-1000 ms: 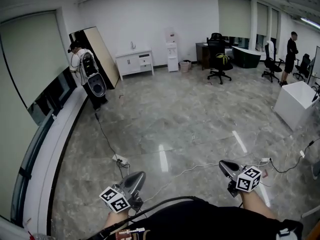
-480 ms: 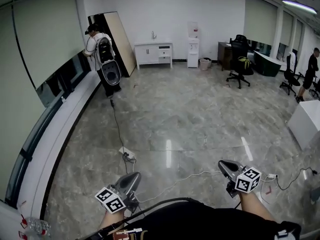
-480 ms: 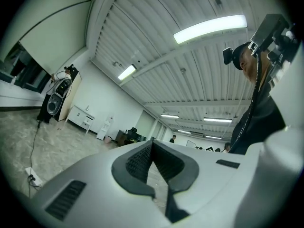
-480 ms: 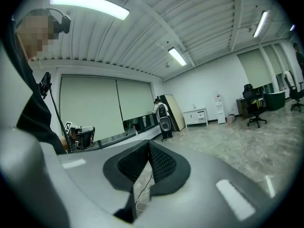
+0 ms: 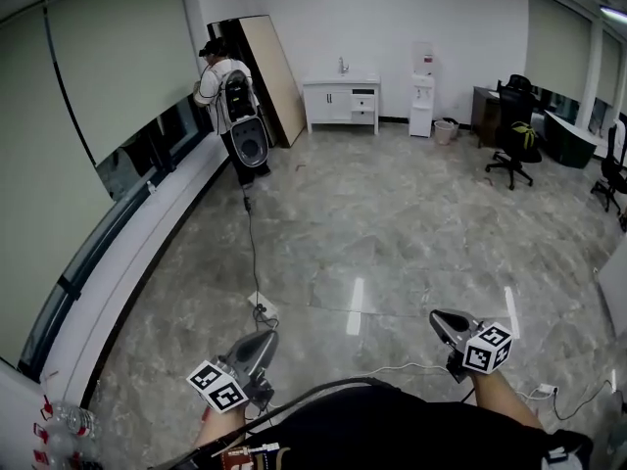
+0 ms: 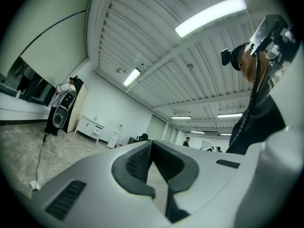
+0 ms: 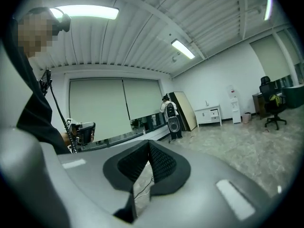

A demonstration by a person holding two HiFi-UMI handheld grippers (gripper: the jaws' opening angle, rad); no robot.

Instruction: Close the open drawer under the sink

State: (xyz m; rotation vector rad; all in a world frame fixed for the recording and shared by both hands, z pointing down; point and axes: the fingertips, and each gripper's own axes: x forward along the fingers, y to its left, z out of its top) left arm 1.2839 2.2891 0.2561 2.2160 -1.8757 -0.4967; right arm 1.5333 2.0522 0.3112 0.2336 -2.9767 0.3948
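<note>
The white sink cabinet (image 5: 341, 101) stands against the far wall, across the room from me, and one drawer (image 5: 363, 104) on its right side juts out a little. In the left gripper view the cabinet (image 6: 90, 126) is small and far off; in the right gripper view it (image 7: 209, 114) is just as distant. My left gripper (image 5: 257, 346) and right gripper (image 5: 446, 323) are held low in front of my body, pointing toward the room. Both are shut with nothing between their jaws, the tips meeting in each gripper's own view (image 6: 151, 143) (image 7: 148, 142).
A person with a backpack (image 5: 227, 81) stands by a tall leaning board and a speaker (image 5: 249, 148) at the far left. A water dispenser (image 5: 422, 91), a bin and an office chair (image 5: 512, 135) stand to the cabinet's right. A cable and power strip (image 5: 263, 309) lie on the marble floor ahead.
The view has swung left: the sink cabinet, the person and the speaker have slid right toward the frame's middle. Both grippers stay low and shut.
</note>
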